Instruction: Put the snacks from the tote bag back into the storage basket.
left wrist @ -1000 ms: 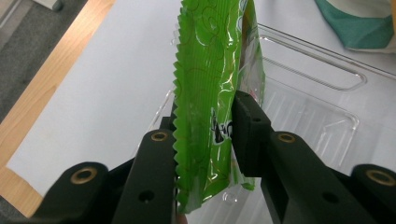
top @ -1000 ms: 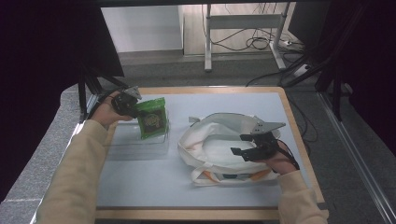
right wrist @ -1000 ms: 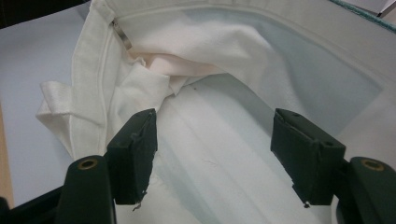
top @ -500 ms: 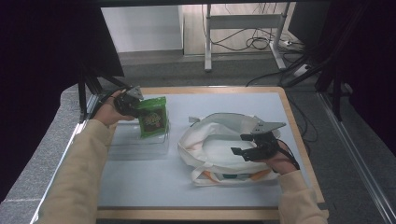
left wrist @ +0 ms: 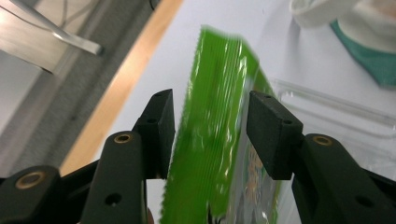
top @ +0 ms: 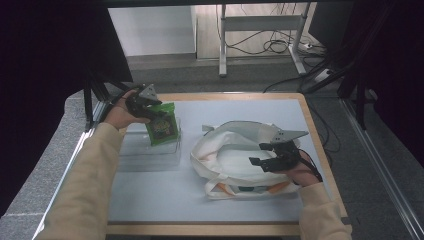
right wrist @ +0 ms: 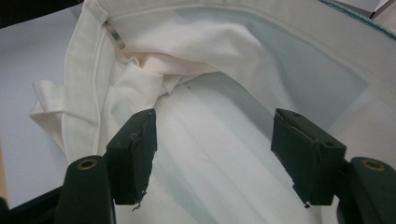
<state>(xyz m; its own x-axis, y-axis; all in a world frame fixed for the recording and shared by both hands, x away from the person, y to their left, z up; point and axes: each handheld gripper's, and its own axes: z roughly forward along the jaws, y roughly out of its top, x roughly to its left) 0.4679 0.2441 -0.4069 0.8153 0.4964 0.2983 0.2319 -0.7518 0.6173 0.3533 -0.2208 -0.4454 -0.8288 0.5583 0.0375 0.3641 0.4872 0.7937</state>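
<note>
A green snack packet (top: 162, 127) stands on edge at the back of a clear plastic tray (top: 150, 156). My left gripper (top: 150, 107) is at the packet's top edge. In the left gripper view its jaws (left wrist: 210, 100) have just been opening, and the packet (left wrist: 210, 154) stands blurred between the pads with slim gaps on both sides. A white cloth bag (top: 225, 160) lies at the table's right half with its mouth spread. My right gripper (top: 259, 154) hovers at the mouth, open wide over the bag's pale lining (right wrist: 224, 140).
The light tabletop (top: 240, 107) has a wooden rim. A teal and orange print shows on the bag's near side. Beyond the table's far edge are a floor with cables and a metal stand. Dark frame posts rise at the left and right.
My left gripper's jaws stand wider around the green packet than before, and the packet stays at the tray's back. The right gripper and the bag have not moved.
</note>
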